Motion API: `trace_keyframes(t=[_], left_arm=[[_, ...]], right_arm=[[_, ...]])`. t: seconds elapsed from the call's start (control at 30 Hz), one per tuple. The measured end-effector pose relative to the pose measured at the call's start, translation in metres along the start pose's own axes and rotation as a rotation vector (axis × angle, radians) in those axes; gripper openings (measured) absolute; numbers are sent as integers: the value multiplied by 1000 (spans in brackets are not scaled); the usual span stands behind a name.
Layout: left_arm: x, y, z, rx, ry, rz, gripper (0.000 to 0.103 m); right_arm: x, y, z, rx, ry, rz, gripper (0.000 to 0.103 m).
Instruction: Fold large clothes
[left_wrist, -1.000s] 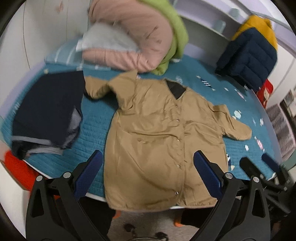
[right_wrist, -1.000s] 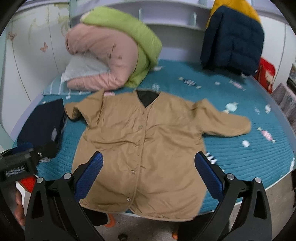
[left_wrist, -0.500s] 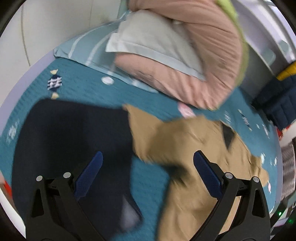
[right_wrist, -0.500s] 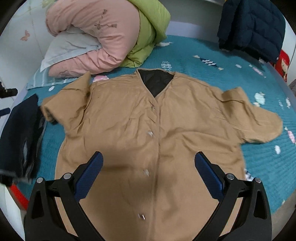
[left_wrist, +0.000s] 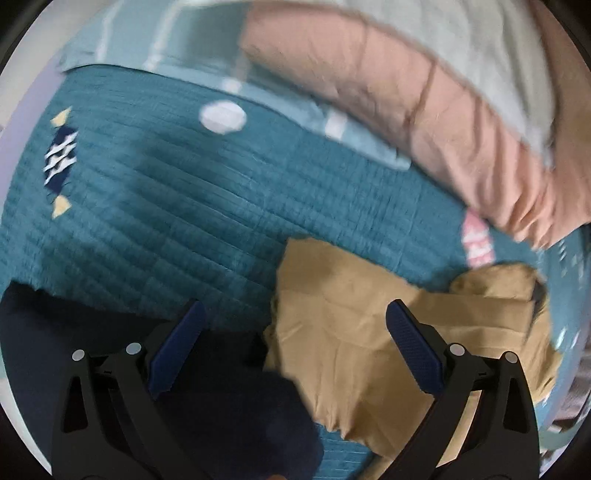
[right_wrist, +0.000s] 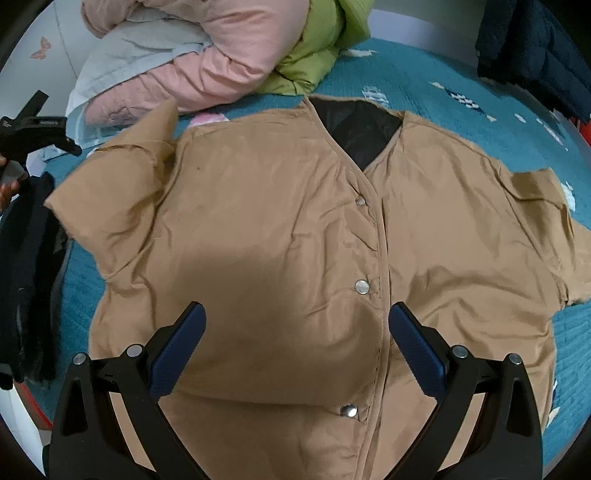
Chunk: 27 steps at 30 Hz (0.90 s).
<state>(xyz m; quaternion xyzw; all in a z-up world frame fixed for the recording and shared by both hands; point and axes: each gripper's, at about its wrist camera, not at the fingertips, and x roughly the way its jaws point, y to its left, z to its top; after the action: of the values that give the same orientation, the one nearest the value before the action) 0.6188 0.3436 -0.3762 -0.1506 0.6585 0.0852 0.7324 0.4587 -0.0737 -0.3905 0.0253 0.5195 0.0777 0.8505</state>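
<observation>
A tan snap-front jacket (right_wrist: 295, 240) with a black lining at the neck lies face up and spread on the teal bedspread (right_wrist: 424, 85). My right gripper (right_wrist: 295, 325) is open and empty, hovering over the jacket's chest beside the snap line. My left gripper (left_wrist: 293, 325) is open and empty, just above the end of the jacket's folded left sleeve (left_wrist: 351, 332). The left gripper also shows at the left edge of the right wrist view (right_wrist: 33, 133).
A dark navy garment (left_wrist: 147, 387) lies left of the sleeve, also in the right wrist view (right_wrist: 26, 277). A pink and green duvet roll (right_wrist: 240, 44) and a pale pillow (right_wrist: 140, 48) sit at the head. A navy puffer jacket (right_wrist: 535, 55) hangs at back right.
Both grippers have moved forward and down over the bed. The left one swung left to the sleeve end; the right one closed in on the jacket's chest.
</observation>
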Motion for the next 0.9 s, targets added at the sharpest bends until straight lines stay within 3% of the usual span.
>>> trace_keyframes(t=[0.13,0.23,0.27,0.3,0.33,0.4,0.57,0.63,0.8,0.9], left_arm=[[34,-23,0,131,109,120,98],[40,-29,-3,162,93,179,94],[38,-29,-4,158,70,172,84],[36,-28,-4,153,55,156,52],[32,-25,-3,139,40,145,33],[17,-20,-5,126,-11,101,12],[-41,-15,-21,114,-153,-84,9],[-74,-13,-35,118,-220,-176,9],[-153,-23,-79,117,-377,-344,8],[-193,-23,-109,128,-435,-416,8]], right_arm=[[6,-2,6,7,-4,-2,95],[7,-1,12,18,-14,8,95],[7,-1,13,22,-18,11,95],[8,-1,15,27,-21,14,95],[8,-1,17,33,-24,19,95],[8,-1,20,47,-37,46,95],[14,9,30,64,-62,151,95],[18,16,34,62,-62,206,90],[31,53,46,10,-44,326,35],[46,78,52,-21,-15,396,28]])
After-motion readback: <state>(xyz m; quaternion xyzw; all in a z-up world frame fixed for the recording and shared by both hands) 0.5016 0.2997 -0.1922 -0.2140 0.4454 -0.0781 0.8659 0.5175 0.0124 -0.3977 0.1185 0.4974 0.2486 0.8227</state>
